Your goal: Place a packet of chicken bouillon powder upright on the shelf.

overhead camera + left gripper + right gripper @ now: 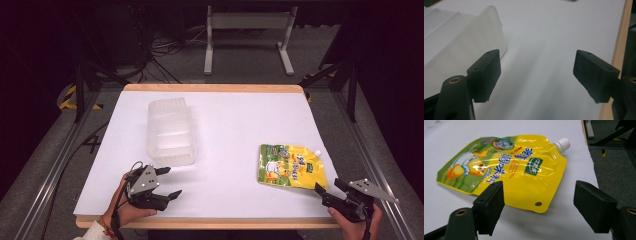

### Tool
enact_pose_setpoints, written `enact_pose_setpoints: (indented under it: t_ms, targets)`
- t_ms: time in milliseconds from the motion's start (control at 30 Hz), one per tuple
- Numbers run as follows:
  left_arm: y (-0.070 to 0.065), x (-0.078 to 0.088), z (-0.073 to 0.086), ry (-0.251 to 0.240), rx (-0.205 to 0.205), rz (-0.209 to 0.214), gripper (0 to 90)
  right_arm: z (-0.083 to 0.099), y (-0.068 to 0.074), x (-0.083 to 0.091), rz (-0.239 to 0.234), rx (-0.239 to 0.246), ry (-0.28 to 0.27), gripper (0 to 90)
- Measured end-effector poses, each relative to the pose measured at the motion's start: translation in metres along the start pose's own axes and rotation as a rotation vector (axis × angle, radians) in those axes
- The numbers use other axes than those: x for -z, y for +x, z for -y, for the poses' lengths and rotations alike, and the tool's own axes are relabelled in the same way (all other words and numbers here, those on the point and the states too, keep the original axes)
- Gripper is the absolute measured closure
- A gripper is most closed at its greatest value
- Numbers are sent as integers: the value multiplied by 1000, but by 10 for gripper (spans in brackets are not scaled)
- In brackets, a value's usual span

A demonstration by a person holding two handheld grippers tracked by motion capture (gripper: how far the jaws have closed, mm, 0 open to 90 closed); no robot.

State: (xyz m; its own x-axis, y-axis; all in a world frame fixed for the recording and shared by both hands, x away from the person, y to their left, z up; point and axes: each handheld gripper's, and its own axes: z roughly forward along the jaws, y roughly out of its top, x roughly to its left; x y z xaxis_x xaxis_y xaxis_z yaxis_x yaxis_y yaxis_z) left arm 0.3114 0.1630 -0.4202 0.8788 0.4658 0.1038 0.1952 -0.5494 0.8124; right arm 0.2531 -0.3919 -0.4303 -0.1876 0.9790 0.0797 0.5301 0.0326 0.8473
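The left tool (170,182) is sitting released near the front edge of the bench (225,125), its jaws spread wide and gripping nothing, just beside the near end of a clear plastic container (170,131). The right tool (330,187) is likewise hanging released at the front right corner, jaws apart, pointing at a yellow-and-green spouted pouch (291,166) that is lying flat on the white surface, its white cap (562,144) facing the far right.

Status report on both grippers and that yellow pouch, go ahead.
Left gripper open, empty, beside clear plastic container. Right gripper open, empty, just short of yellow spout pouch. Pouch flat on table, untouched. Nothing between jaws and pouch.
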Motion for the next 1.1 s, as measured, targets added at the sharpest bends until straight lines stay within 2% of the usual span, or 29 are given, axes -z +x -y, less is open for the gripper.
enact_pose_setpoints:
  t_ms: [100, 167, 400, 567, 800, 867, 900, 967, 1000, 1100]
  targets:
    - [2, -6, 2, 5, 19, 12, 217, 2, -2, -3, -10, -2, 12, 256]
    - [2, -7, 4, 16, 18, 10, 210, 3, -3, -4, -23, -12, 41, 254]
    - [3, -10, 9, 27, 32, 22, 213, 4, -2, -3, -71, -47, 42, 250]
    - [2, -16, 9, 40, 25, 34, 210, 5, -2, -12, -129, -74, 81, 234]
    - [0, -19, 7, 58, 17, 40, 208, 5, -4, -21, -200, -166, 99, 220]
    - [-1, -19, 7, 58, 15, 39, 206, 4, -5, -23, -213, -177, 97, 222]
    - [0, -19, 8, 58, 18, 42, 206, 4, -6, -24, -219, -200, 92, 222]
    - [0, -20, 8, 61, 14, 38, 204, 2, -9, -29, -259, -248, 86, 229]
    - [0, -20, 8, 61, 14, 38, 203, 2, -9, -29, -259, -248, 86, 229]
    - [-1, -21, 8, 70, 12, 42, 202, -2, -14, -36, -284, -309, 63, 283]
